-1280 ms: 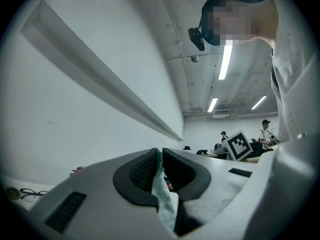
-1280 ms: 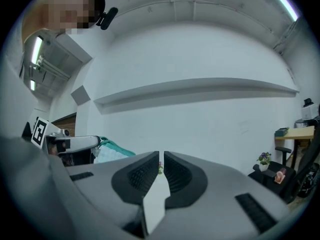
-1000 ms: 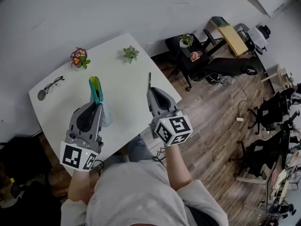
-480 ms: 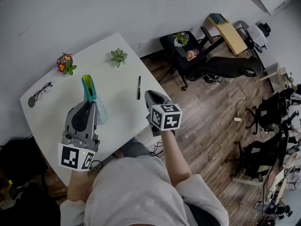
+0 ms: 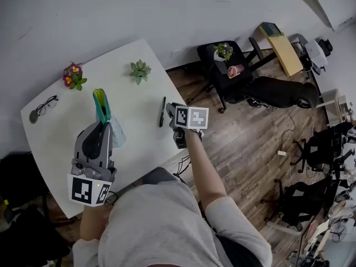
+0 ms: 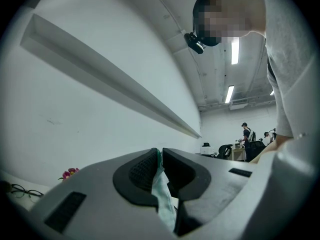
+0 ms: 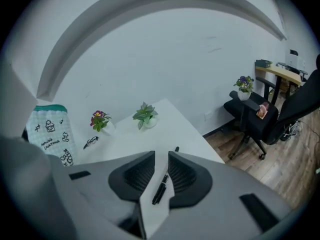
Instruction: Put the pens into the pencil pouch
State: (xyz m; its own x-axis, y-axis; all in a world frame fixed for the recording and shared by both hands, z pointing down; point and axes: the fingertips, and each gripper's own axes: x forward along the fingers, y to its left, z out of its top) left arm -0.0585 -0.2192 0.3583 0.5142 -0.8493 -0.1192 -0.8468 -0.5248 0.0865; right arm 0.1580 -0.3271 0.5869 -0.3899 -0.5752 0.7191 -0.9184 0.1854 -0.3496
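Left gripper [image 6: 160, 151] had its jaws nearly closed, pinching the edge of the pencil pouch [image 6: 162, 194] between the ribbed pads. In the head view the pouch [image 5: 102, 105] stood upright out of that gripper, its teal top uppermost, above the white table [image 5: 61, 138]. From the right gripper view the pouch's side showed small black drawings on pale green.

Right gripper [image 7: 161, 155] pointed down toward the table's near right edge with its jaws apart and nothing clamped. A black pen [image 7: 161, 184] lay on the tabletop in line with the gap between them; the pads looked clear of it, though that view was too steep to be sure. In the head view the pen [image 5: 162, 111] lay just left of that gripper's marker cube.

Farther back on the table sat a pair of glasses [image 5: 43, 105], a pot of pink flowers [image 5: 72, 75] and a small green plant [image 5: 139, 70], well apart from the pen.
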